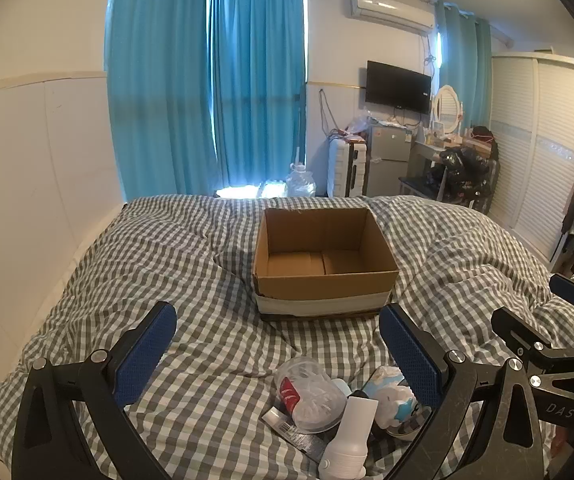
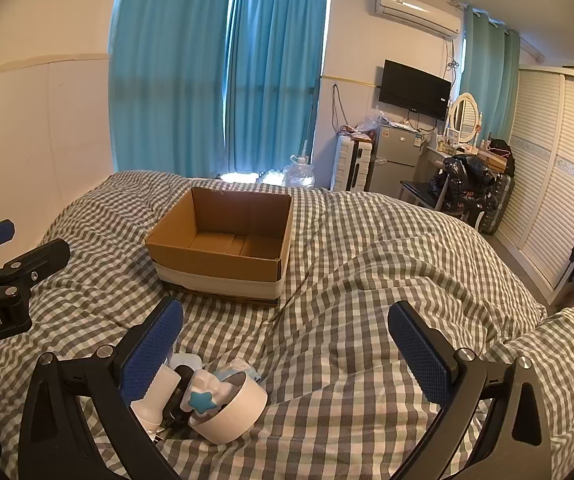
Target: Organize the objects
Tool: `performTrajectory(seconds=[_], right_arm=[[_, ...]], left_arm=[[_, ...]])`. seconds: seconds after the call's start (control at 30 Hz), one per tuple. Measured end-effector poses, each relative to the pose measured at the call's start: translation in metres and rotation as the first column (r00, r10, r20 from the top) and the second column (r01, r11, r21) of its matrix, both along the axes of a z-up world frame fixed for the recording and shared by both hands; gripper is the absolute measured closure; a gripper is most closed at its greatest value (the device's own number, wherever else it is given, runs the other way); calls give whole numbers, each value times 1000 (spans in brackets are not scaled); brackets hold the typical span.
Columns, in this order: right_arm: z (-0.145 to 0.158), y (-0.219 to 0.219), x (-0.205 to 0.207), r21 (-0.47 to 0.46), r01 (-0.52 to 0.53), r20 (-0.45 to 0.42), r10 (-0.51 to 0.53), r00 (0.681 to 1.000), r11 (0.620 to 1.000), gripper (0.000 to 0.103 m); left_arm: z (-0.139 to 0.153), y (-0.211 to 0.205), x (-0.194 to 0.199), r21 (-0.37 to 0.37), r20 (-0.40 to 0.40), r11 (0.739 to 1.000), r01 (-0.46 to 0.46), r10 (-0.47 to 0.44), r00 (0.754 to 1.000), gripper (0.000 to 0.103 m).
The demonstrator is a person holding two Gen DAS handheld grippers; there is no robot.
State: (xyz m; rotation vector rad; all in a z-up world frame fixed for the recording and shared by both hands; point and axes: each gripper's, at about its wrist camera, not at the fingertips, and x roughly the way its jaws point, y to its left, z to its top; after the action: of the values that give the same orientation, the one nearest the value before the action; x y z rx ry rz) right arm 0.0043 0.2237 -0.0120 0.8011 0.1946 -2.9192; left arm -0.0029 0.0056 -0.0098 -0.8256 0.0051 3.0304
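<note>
Both hand-held grippers, left and right, hover wide open and empty over a small toiletry pile on the grey-checked bed, nothing yet packed; next likely grasping one for the empty brown cardboard box.

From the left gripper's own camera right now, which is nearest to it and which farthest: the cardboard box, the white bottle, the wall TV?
1. White bottle: lies on the checked bedcover, low between the open left gripper's fingers.
2. Cardboard box: mid-bed, straight ahead.
3. Wall TV: on the far wall, upper right.
</note>
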Motion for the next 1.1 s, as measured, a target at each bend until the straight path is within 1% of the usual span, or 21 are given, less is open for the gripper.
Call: performTrajectory(seconds=[1.1], right_arm=[[2,-1,1,4,-8,6,8,1000,1000,0]], left_arm=[[-2,-1,-2,-13,18,1000,-9,9,1000,0]])
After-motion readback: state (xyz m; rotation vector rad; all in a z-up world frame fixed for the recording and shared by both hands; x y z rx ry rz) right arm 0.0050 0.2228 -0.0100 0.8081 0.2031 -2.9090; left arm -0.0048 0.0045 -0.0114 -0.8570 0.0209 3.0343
